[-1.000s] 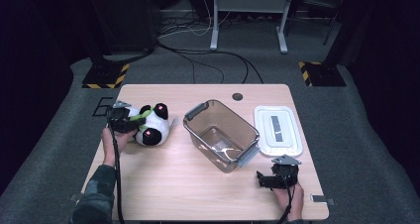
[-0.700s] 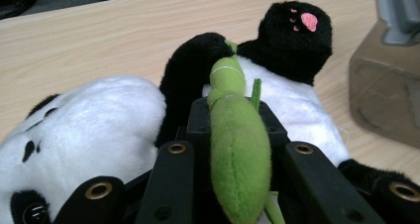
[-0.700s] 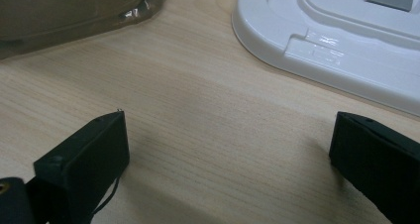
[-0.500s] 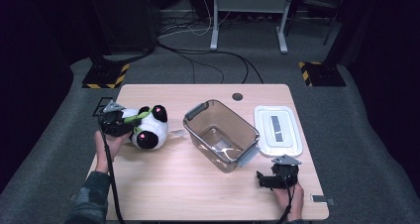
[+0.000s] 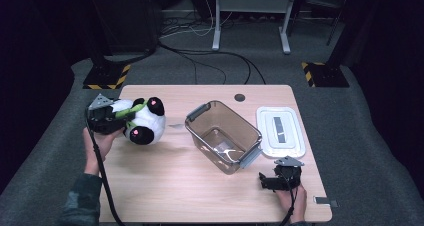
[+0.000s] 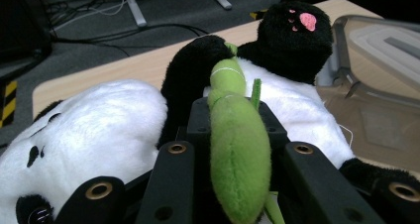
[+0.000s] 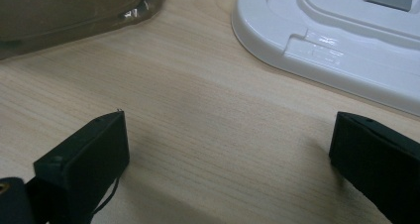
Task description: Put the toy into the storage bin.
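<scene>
Left to right: your left gripper (image 5: 116, 117) clenches the panda toy (image 5: 143, 121) by its green stalk (image 6: 236, 149), near the table's left edge; lift it clear of the bin (image 5: 223, 136) rim; your right gripper (image 7: 228, 154) rests released

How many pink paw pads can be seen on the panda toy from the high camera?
2: one pink pad on the upper black paw, one on the lower paw; other paws may be hidden.

No legible text, labels, brands or numbers on any item, yellow-black hazard striping (image 5: 106, 76) on floor stand bases behind the bench (image 5: 200, 186), unlettered
</scene>
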Demonstrator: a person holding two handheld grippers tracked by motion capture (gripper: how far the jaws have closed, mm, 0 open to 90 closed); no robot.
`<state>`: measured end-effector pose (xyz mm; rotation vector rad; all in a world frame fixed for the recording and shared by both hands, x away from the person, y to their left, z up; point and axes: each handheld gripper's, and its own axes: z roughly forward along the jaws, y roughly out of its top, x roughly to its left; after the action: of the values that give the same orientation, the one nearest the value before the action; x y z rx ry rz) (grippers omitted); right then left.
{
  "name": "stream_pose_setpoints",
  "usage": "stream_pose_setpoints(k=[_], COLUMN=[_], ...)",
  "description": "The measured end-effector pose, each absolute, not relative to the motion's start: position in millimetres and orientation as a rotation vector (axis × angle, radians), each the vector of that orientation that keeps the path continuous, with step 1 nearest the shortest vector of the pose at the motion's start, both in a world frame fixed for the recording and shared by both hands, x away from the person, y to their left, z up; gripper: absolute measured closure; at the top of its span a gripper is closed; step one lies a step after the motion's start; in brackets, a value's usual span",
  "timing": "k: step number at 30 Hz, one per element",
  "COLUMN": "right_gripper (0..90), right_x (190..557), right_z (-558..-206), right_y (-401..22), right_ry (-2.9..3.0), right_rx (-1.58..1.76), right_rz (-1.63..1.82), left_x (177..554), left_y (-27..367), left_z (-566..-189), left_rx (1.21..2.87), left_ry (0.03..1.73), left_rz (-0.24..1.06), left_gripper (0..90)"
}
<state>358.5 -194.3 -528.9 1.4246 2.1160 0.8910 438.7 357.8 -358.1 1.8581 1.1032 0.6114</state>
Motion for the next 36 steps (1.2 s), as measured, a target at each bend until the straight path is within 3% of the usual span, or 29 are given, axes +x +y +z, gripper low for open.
stream_pose_setpoints(k=[14, 36], right_gripper=[1.1, 1.2], right_x=[359, 358], right_z=[-529, -529], right_y=[-194, -194], right_ry=[2.114, 2.109], right_rx=[1.425, 1.431], right_rz=[0.891, 0.897], left_x=[432, 439], left_y=[343, 273], left_z=[-316, -276], left_rx=[1.838, 1.890], left_ry=[1.006, 0.795], left_rz=[0.665, 0.645], left_gripper=[75.1, 75.1])
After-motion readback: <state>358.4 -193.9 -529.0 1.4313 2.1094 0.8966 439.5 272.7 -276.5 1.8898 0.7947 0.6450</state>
